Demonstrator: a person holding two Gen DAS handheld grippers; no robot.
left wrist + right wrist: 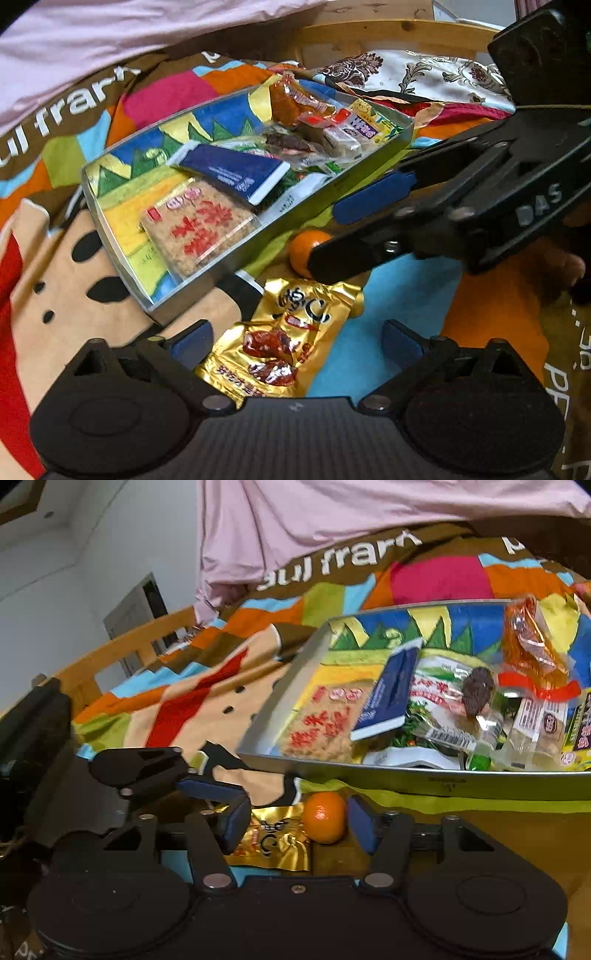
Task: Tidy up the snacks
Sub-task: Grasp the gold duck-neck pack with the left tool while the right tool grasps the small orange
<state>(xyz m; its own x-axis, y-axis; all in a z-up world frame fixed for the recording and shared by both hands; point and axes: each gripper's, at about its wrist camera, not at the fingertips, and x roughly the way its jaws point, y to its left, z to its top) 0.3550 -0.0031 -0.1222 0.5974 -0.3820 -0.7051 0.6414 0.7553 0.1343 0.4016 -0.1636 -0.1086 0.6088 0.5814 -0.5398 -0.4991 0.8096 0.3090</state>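
The tin is your landmark: it lies on the bedspread, already loaded with a rice cake, a blue box and several wrapped snacks. Two snacks are not yet in it. The orange sits just in front of the near wall of the tin, and the gold packet lies beside the orange, a little farther from the tin.

Your right claw is around the orange. Its jaws stand apart; the right pad is very near the fruit, maybe touching, and the left pad rests over the gold packet and does not reach the fruit. So the orange is between the pads but not clamped.

Your left claw hangs over the gold packet with jaws wide apart, one pad at each side, not pressing.

The step in hand seems to be the pickup of these last two snacks. For the next move, I think you should center the right claw on the orange so the left pad clears the foil, then close gently, because the round fruit can roll toward the tin. After that, lift it over the wall.
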